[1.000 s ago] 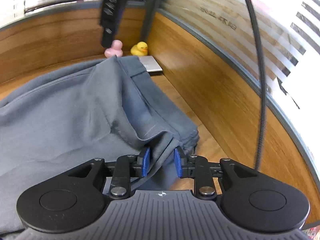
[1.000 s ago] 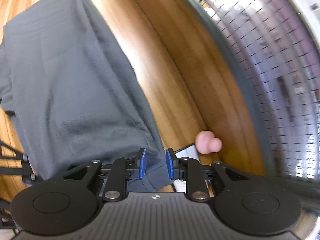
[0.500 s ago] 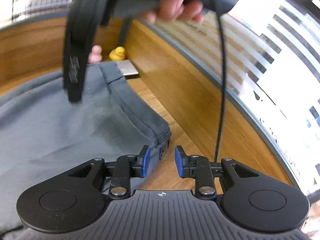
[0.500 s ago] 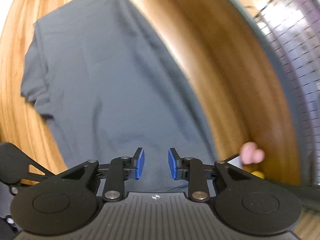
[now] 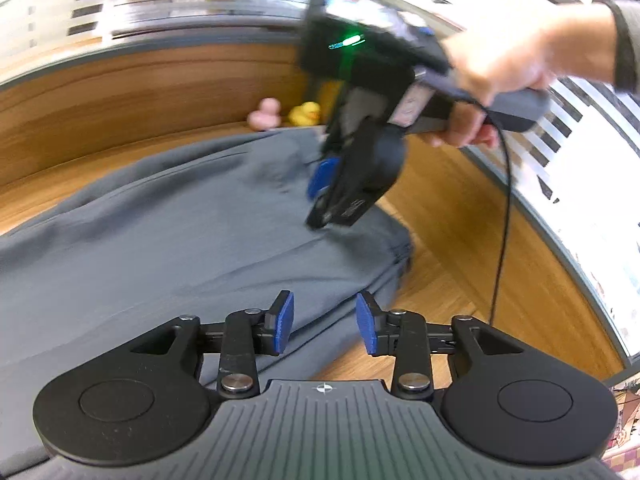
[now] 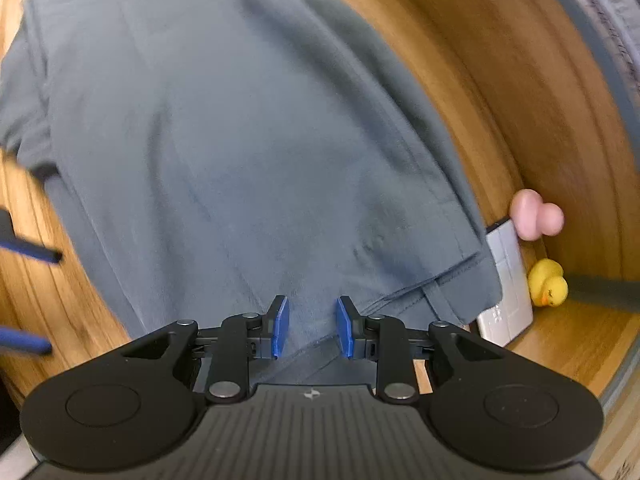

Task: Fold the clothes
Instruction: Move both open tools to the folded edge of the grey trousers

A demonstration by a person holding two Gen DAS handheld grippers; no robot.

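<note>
A grey garment (image 5: 180, 240) lies folded flat on the wooden table (image 5: 452, 216), its stacked hem edges toward the right. My left gripper (image 5: 324, 320) hovers over the near hem corner; its jaws are opening and nothing is between the blue pads. In the left wrist view a hand (image 5: 500, 64) holds my right gripper (image 5: 320, 208) pointing down over the cloth's far part. From the right wrist the garment (image 6: 220, 120) fills the view. My right gripper (image 6: 312, 328) stands open just above the hem, with no cloth pinched. The left gripper (image 6: 44, 300) blurs in at the left edge.
A pink toy duck (image 6: 536, 216) and a yellow duck (image 6: 548, 282) sit in the table's corner beside a silver box (image 6: 508, 280) partly under the cloth. A raised wooden rim (image 5: 120, 92) borders the table. A black cable (image 5: 504, 208) hangs from the right gripper.
Both grippers let go of the lifted hem, and the cloth now lies flat. My left gripper drew back and widened. My right gripper came down over the garment.
</note>
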